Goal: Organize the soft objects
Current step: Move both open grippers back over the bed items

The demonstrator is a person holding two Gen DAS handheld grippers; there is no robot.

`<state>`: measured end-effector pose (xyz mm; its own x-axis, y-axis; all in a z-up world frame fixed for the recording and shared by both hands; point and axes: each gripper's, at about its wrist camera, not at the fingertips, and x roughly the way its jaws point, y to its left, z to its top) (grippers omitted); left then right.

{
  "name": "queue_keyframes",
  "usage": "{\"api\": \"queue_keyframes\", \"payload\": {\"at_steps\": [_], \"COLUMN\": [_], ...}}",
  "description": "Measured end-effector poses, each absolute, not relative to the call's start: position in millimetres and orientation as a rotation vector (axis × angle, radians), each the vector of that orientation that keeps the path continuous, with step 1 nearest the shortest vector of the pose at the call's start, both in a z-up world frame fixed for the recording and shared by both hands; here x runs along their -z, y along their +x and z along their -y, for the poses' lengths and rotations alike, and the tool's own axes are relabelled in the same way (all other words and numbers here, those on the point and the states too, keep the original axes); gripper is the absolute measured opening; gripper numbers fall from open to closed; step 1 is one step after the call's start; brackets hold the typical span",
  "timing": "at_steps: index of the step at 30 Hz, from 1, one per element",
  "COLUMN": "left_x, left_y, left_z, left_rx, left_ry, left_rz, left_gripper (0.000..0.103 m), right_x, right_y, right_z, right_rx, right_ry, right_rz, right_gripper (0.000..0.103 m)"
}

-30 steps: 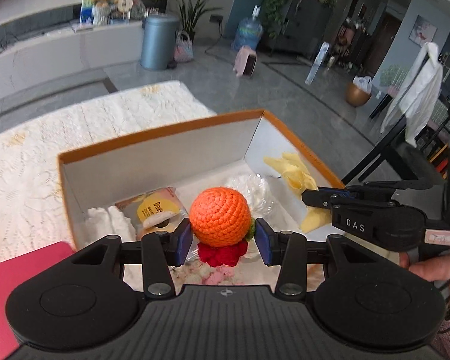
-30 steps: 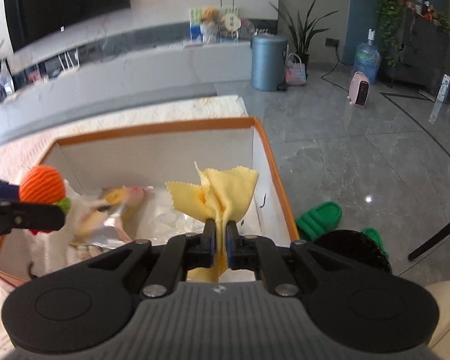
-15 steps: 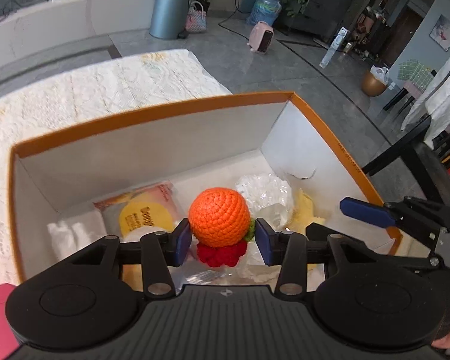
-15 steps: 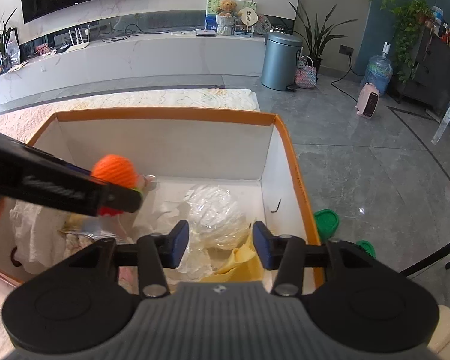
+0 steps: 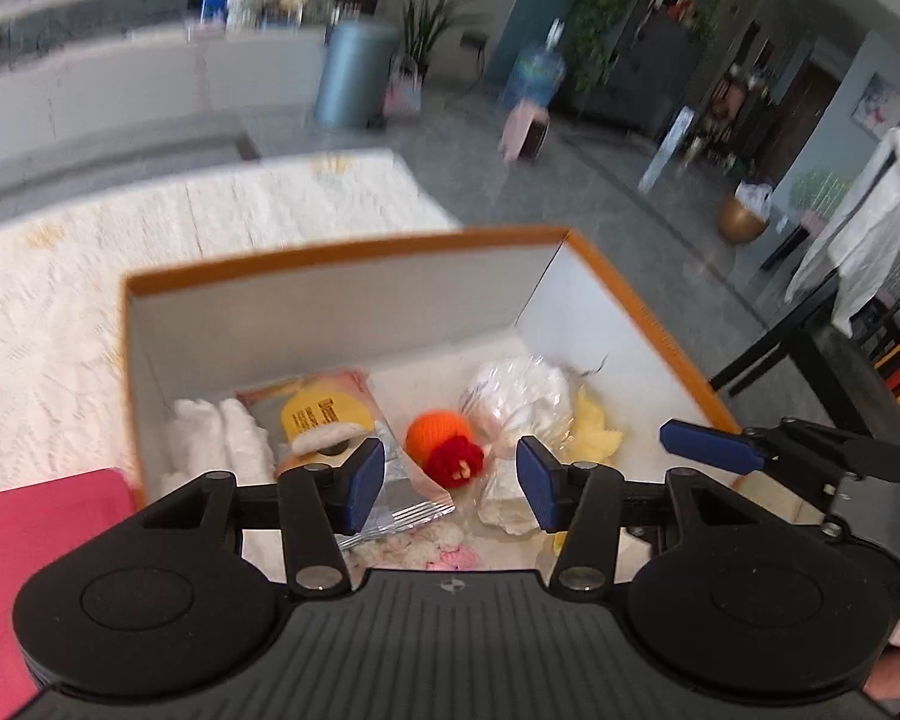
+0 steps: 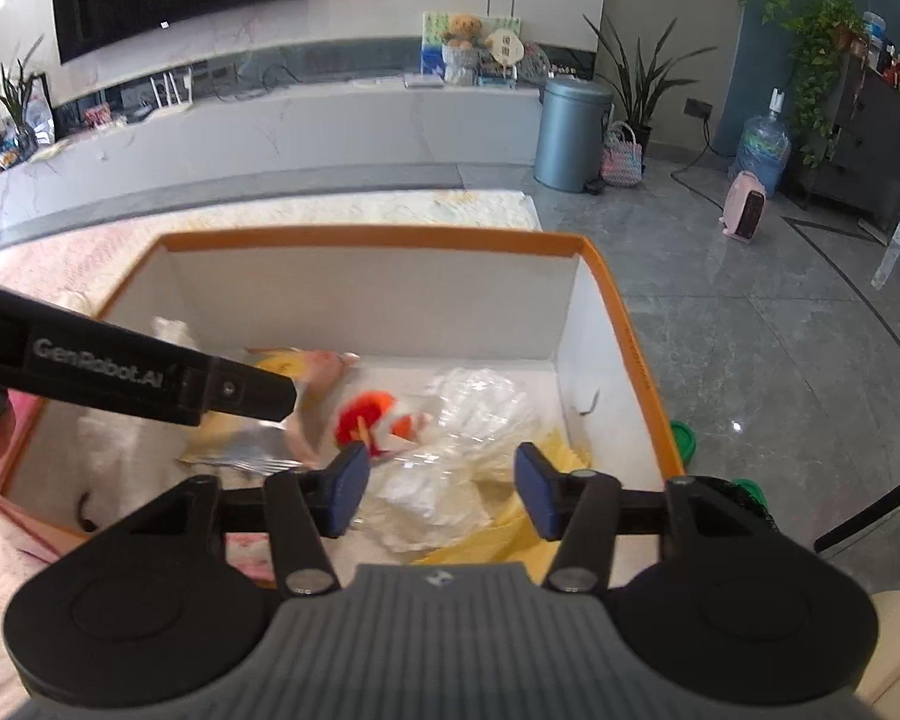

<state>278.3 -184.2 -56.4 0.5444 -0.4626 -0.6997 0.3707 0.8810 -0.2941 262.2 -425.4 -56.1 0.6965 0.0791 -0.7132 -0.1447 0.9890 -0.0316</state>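
Dropped from the left gripper (image 5: 450, 483), the crocheted orange toy (image 5: 444, 445) is lying in the box (image 5: 342, 252) (just ahead, nearer the left); both jaws have just been opening, right gripper (image 6: 441, 489) also gaping empty over the yellow cloth (image 6: 510, 540).

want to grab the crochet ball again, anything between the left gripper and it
Nothing visible. The ball lies in the box, in plain sight through the open left gripper, beside a snack packet and a plastic bag.
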Motion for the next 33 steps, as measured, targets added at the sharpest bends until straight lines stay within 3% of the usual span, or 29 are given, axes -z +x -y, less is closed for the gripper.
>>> {"api": "queue_keyframes", "payload": {"at_steps": [12, 18, 23, 27, 33], "left_x": [21, 19, 24, 32, 46], "left_y": [160, 128, 113, 98, 83], "left_z": [128, 91, 52, 26, -10], "left_rx": [0.315, 0.244, 0.181, 0.127, 0.091], "left_ry": [0.003, 0.005, -0.041, -0.024, -0.049], "left_rz": [-0.537, -0.539, -0.565, -0.586, -0.644], "left_gripper": [0.058, 0.058, 0.050, 0.034, 0.021], "right_x": [44, 40, 41, 47, 56], "right_y": [192, 154, 138, 129, 121], "right_z": [369, 330, 299, 270, 226], "right_rx": [-0.143, -0.177, -0.235, -0.287, -0.365], "right_ry": [0.039, 0.042, 0.046, 0.027, -0.002], "right_rz": [-0.686, -0.621, -0.634, -0.653, -0.684], "right_gripper": [0.070, 0.070, 0.070, 0.070, 0.070]}}
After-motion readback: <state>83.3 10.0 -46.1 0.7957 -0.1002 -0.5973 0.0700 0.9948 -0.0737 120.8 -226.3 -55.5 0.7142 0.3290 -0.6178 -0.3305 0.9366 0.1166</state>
